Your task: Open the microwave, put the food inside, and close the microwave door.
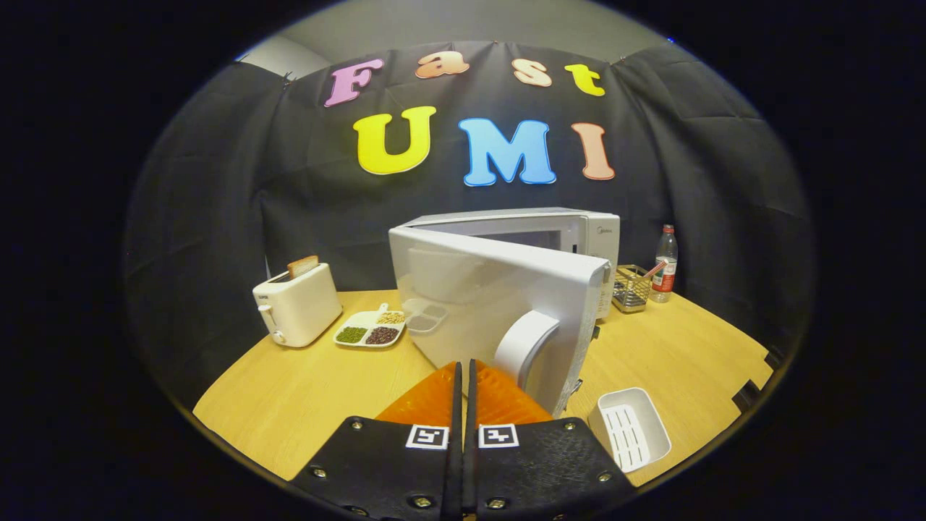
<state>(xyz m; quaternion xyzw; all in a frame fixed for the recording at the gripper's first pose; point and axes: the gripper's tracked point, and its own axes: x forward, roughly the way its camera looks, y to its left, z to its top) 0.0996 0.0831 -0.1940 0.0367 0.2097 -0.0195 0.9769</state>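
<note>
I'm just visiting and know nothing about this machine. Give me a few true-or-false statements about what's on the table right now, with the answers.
1. The microwave door is partly open. True.
2. The toaster is empty. False: a slice of bread sticks out of its top.
3. The gripper has its jaws closed together, holding nothing, just in front of the door handle. True.
4. The water bottle lies on its side. False: it stands upright beside a wire basket.
5. A divided plate of beans sits between the toaster and the microwave. True.
</note>
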